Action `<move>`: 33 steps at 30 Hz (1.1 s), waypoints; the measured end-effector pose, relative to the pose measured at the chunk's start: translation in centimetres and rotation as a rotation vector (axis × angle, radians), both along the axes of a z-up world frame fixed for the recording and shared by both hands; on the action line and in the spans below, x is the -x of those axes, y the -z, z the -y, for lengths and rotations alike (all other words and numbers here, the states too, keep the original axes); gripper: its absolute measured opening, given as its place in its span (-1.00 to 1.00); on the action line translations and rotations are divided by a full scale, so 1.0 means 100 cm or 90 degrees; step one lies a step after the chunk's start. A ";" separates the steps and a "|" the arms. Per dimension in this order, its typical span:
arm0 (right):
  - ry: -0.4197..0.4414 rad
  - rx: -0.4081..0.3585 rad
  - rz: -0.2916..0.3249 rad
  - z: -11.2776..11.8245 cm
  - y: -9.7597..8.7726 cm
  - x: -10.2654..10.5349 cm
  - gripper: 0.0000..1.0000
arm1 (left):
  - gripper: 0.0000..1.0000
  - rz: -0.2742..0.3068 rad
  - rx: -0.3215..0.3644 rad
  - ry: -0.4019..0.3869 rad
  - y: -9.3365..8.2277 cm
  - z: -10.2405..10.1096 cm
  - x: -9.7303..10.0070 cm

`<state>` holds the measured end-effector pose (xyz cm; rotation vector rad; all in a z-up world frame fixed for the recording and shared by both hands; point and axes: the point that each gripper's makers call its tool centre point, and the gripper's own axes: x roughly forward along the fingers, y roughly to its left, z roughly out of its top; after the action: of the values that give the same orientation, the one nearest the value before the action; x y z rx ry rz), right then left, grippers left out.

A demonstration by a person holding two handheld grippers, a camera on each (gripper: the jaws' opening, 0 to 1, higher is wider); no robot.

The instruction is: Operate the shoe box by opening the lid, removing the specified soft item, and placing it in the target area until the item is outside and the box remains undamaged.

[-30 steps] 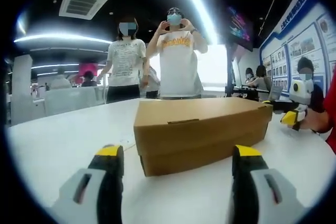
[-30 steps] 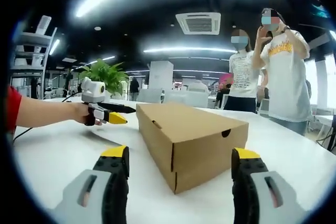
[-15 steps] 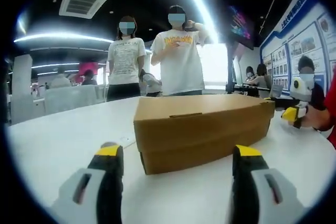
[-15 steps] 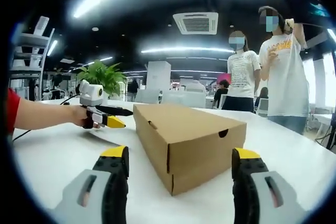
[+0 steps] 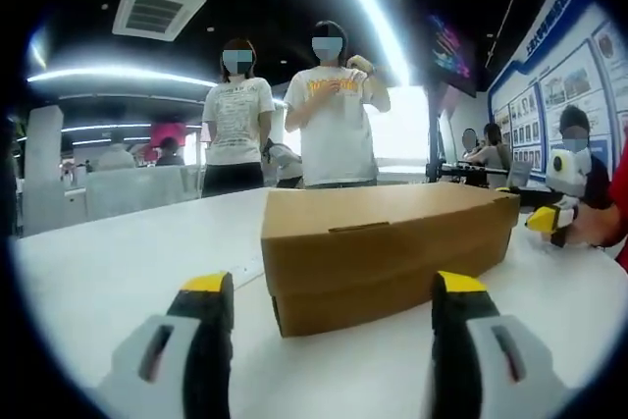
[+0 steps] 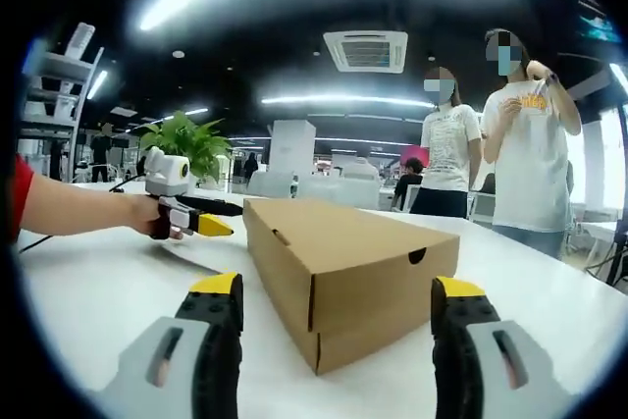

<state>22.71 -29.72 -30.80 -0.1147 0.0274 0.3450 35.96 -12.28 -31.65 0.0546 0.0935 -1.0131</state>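
step: approach, lid not yet opened. shoe box (image 5: 383,247) shut on worktop (image 5: 118,252), ahead of left tongs (image 5: 319,291) and right tongs (image 6: 334,296), both wide, empty. next, likely: catch lid edge, lift gently.

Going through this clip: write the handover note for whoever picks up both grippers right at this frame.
Left gripper: open, holding nothing, aimed at a long side of the box.
Right gripper: open, holding nothing, facing a corner of the box; in the left gripper view it hovers off the box's far end.
Box: shut, lid down, sitting flat on the white table, no damage visible. The soft item cannot be seen.
Done: nothing yet.
Left: lift the lid, take the soft item out, set it in the target area, which these views don't mark out.
Two people stand beyond the table.
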 end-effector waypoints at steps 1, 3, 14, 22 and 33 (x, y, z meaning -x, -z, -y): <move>0.000 0.000 -0.005 0.000 0.001 -0.002 0.61 | 0.70 -0.001 0.002 0.001 -0.001 0.001 0.000; -0.003 0.000 -0.007 -0.001 0.001 -0.002 0.60 | 0.70 0.001 -0.001 0.004 0.001 0.004 0.000; -0.006 -0.024 -0.027 -0.002 0.007 -0.007 0.60 | 0.69 0.002 0.015 0.004 -0.004 0.007 0.000; 0.002 -0.003 -0.026 -0.001 0.009 -0.009 0.54 | 0.66 -0.002 0.019 0.005 0.000 0.008 -0.001; -0.002 -0.005 -0.029 -0.004 0.009 -0.009 0.56 | 0.66 -0.002 0.018 0.006 -0.001 0.004 -0.006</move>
<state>23.64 -29.28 -31.67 -0.0987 0.0706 0.3505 36.54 -12.64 -31.58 0.0280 0.0821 -1.0231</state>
